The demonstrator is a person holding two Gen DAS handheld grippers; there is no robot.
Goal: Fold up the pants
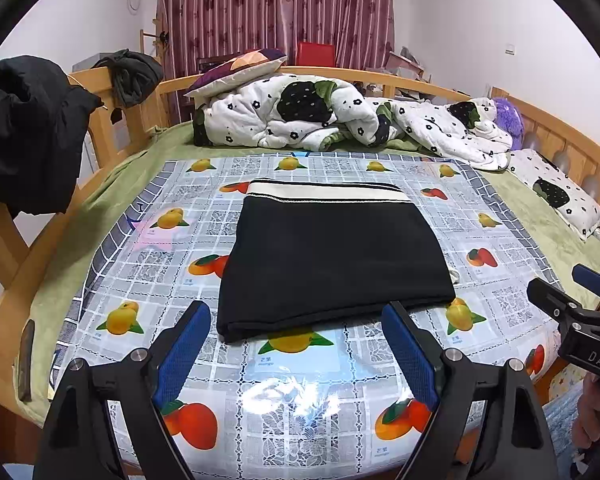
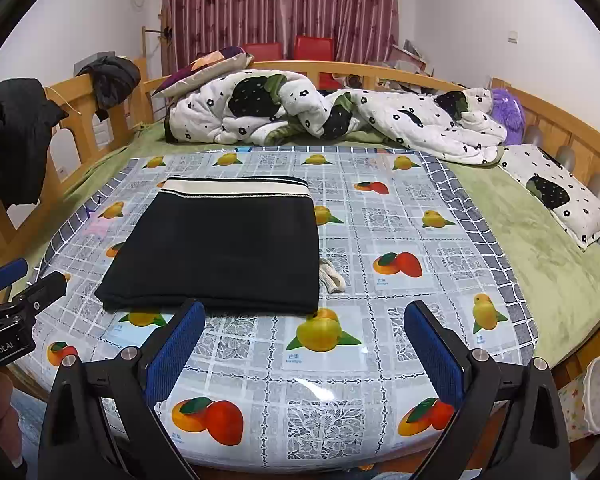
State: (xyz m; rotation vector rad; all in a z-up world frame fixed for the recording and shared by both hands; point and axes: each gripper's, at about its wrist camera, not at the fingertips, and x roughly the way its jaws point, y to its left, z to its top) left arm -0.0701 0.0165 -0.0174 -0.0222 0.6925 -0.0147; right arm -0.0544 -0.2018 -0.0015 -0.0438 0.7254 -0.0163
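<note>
The pants are laid folded on the fruit-print cloth, seemingly finished. The left gripper and right gripper are held spread and empty near its near edge.

The folded black fabric pants carried a cream waistband striped in black. Beneath them the glossy grey-and-white checked plastic tablecloth was printed with yellow and orange-red mangoes on green leaves. A plush olive-green bed sheet showed around it. The crumpled white quilt bore small black flowers, and the dark red curtain had pale stripes. Both grippers' pads were blue.
</note>
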